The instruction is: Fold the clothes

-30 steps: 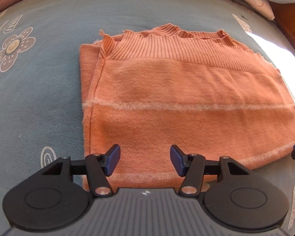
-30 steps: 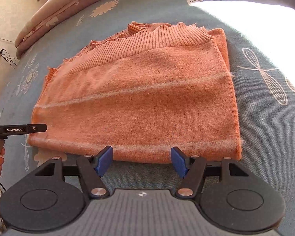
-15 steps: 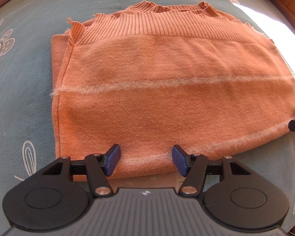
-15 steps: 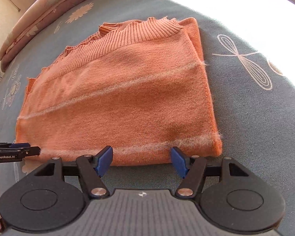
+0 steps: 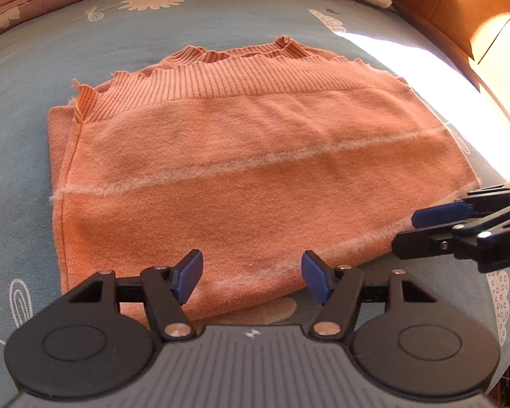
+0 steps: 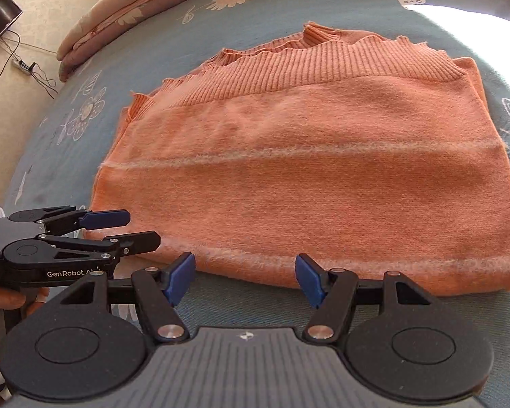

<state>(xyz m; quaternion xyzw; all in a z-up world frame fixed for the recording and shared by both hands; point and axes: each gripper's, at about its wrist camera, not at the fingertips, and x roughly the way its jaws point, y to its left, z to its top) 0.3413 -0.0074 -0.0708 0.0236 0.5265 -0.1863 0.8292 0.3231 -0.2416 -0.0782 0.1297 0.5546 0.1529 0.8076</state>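
both hand-held grippers (image 5: 251, 280) (image 6: 244, 280) wide open, empty

Folded sweater (image 5: 255, 176) lies flat on the bed (image 5: 23, 176), ribbed hem on the far side. Left gripper (image 5: 251, 277) sits at the near edge, left part; right gripper (image 6: 244, 277) just before the near edge, right of it. Quilt (image 6: 125, 13) lies behind the sweater.

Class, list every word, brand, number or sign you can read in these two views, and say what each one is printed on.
"GenRobot.AI" in white on the side of the left claw, seen from the right wrist; the last letters are partly covered.
"DA" in pale letters on the side of the right claw, seen from the left wrist; cut off at the picture edge.
The orange sweater and the bedsheet bear no readable text, only drawn patterns.
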